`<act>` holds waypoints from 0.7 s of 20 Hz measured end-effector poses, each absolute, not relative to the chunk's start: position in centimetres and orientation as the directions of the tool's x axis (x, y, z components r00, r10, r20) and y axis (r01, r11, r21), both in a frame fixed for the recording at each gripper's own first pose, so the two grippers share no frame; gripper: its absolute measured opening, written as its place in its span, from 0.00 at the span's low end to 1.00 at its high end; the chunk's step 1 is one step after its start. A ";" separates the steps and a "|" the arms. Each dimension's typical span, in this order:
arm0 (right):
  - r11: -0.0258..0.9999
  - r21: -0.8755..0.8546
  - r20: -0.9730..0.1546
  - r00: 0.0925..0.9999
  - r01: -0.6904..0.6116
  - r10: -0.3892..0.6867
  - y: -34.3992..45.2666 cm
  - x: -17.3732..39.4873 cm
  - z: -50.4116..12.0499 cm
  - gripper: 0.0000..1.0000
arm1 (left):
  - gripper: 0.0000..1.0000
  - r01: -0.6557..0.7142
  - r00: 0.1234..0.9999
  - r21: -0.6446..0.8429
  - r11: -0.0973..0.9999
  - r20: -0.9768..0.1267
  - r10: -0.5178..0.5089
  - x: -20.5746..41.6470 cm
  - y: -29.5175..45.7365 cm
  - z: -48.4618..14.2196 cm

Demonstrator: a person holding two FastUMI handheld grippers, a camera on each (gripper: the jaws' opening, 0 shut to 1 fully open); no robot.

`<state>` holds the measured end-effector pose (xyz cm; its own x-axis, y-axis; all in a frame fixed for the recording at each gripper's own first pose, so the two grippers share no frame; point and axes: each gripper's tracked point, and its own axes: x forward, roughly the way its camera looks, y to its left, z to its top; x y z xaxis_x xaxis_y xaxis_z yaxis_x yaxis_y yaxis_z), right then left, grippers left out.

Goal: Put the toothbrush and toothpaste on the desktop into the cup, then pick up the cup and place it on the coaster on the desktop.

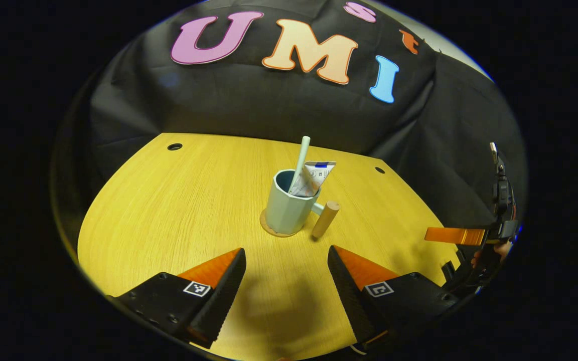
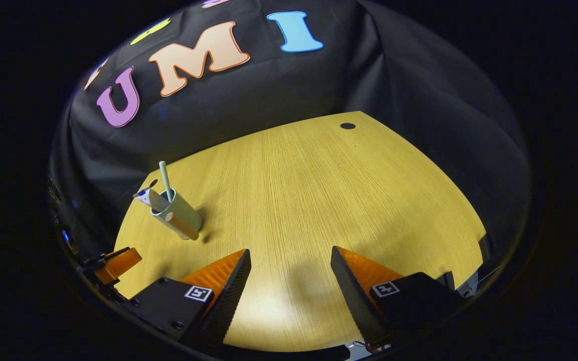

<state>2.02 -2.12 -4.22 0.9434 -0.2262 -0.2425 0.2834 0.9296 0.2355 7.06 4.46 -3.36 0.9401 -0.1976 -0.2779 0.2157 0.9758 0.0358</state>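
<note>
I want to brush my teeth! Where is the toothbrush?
In the left gripper view, the toothbrush stands in the cup beside the toothpaste, mid-table on the coaster.

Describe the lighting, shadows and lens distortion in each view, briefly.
Left gripper view: fisheye bends the table edge into a curve; the left gripper throws a soft shadow on the wood; the cup is evenly lit and sharp. Right gripper view: a bright glare patch lies between the right gripper fingers, with a dim shadow above it.

desktop matt grained wood; cup smooth matt, wooden handle; toothpaste glossy plastic; wall cloth.
</note>
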 end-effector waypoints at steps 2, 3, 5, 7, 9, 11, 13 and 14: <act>0.927 0.230 -0.236 0.941 0.295 -0.241 -1.8 1.8 -4.2 0.95 | 0.95 0.235 0.934 0.034 0.971 -0.285 -0.216 6.5 4.5 -3.5; 0.926 0.233 -0.235 0.941 0.298 -0.244 -1.6 1.7 -4.1 0.99 | 0.95 0.243 0.932 0.032 0.970 -0.287 -0.224 6.3 4.7 -3.5; 0.923 0.237 -0.224 0.941 0.304 -0.253 -1.2 1.7 -3.8 0.95 | 0.94 0.257 0.930 0.034 0.966 -0.279 -0.237 6.0 4.8 -3.2; 0.921 0.241 -0.204 0.944 0.306 -0.260 -0.6 1.5 -3.3 0.95 | 0.95 0.275 0.926 0.046 0.960 -0.281 -0.252 5.8 4.9 -3.3; 0.915 0.257 -0.182 0.946 0.309 -0.268 -0.3 1.0 -2.7 0.95 | 0.95 0.305 0.914 0.054 0.951 -0.299 -0.276 5.5 5.0 -3.7; 0.907 0.286 -0.158 0.949 0.309 -0.273 0.0 -0.1 -2.4 0.99 | 0.95 0.349 0.890 0.055 0.936 -0.333 -0.312 4.9 4.5 -4.5; 0.898 0.299 -0.127 0.946 0.323 -0.298 -0.6 -1.7 -2.2 0.99 | 0.95 0.390 0.869 0.064 0.919 -0.355 -0.344 4.4 3.7 -5.1; 0.888 0.316 -0.103 0.943 0.333 -0.317 -1.2 -2.6 -2.0 0.99 | 0.95 0.400 0.867 0.077 0.913 -0.355 -0.349 4.0 3.2 -5.0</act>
<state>-2.60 -1.24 -1.97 0.9429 -0.3169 -0.1028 0.3331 0.8883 0.3162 4.03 3.24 -5.04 0.8672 -0.3494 -0.3547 0.3996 0.9134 0.0772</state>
